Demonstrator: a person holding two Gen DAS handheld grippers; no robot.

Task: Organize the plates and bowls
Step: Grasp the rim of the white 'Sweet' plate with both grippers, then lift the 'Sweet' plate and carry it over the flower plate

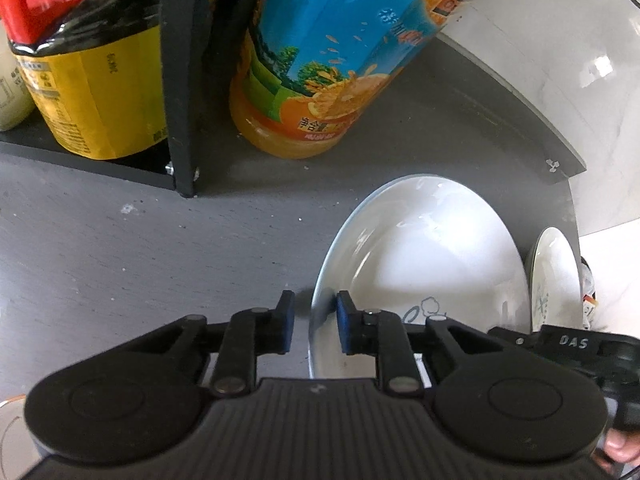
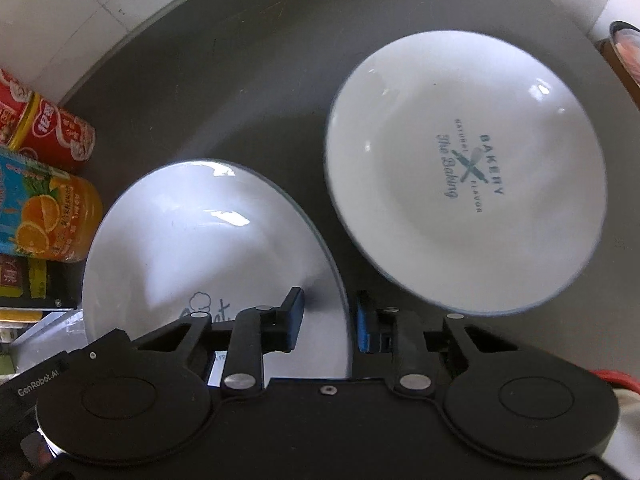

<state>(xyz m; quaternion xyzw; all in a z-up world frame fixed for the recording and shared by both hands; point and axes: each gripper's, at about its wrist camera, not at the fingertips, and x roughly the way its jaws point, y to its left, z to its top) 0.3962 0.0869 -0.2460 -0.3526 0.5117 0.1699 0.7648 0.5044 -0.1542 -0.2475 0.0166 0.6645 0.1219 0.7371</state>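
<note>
Grey tabletop (image 2: 248,64) carries two white plates. Left hand-held gripper (image 1: 314,322) and right hand-held gripper (image 2: 330,322) each straddle the near plate's (image 2: 208,232) rim, pads apart. Beside it lies the "BAKERY" plate (image 2: 464,168).

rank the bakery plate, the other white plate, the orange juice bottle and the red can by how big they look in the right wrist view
1. bakery plate and other white plate, look alike, so unranked
2. orange juice bottle
3. red can
Bottle and can are cut off at the edge.
</note>
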